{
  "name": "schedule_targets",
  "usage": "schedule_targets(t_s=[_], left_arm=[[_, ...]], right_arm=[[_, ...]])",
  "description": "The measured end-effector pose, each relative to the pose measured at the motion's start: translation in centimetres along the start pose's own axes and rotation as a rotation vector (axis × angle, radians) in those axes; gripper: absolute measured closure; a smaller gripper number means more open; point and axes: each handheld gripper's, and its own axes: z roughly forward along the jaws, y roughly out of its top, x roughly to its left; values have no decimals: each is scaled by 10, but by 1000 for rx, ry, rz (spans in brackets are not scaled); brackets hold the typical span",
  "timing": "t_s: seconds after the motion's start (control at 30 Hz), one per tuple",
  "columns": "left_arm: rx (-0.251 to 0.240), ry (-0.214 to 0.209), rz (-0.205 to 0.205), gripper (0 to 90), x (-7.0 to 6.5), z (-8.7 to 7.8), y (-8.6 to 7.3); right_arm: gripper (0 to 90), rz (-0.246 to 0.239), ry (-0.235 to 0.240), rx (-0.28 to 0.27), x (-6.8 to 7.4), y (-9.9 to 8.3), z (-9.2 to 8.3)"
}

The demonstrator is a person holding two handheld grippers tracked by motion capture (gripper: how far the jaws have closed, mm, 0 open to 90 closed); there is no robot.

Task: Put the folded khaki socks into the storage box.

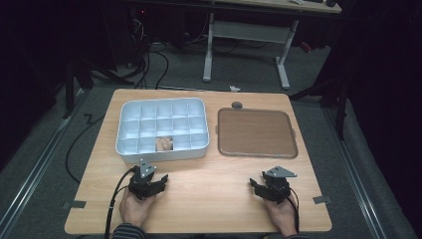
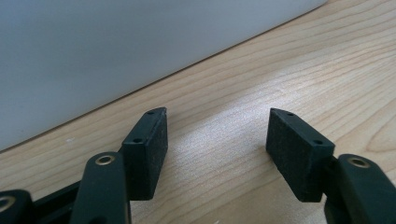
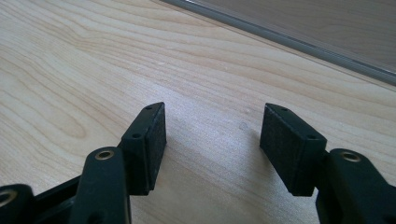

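In the high view, a light wooden table (image 1: 199, 199) takes up the middle of the frame. A pale grey plastic organiser box with a grid of small compartments (image 1: 130, 149) lies in the upper left part of the tabletop. One compartment in its bottom row, second from the right, holds a small tan lumpy object (image 1: 164, 144); what it is cannot be told. To the right of the box, apart from it, lies a brown square tray with rounded corners (image 1: 257, 132), and a small dark round object (image 1: 237, 105) sits just above the tray's upper left corner.

At the lower left of the frame the left gripper (image 1: 158, 183) rests on the table just below the box's near wall. In the left gripper view its jaws stand spread wide over bare wood, nothing between them, with the grey box wall (image 2: 116, 51) across the upper left. At the lower right of the high view the right gripper (image 1: 257, 187) sits below the tray, well apart from the left one. In the right gripper view its jaws are likewise spread and empty, with the tray's edge (image 3: 289, 39) crossing the upper right corner.
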Motion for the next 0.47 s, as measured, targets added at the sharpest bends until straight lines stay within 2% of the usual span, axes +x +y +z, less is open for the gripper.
schedule_targets(t_s=[0.47], left_arm=[[0,-3,-1,383,0,0,0]], right_arm=[[411,1,-1,0,0,0,0]])
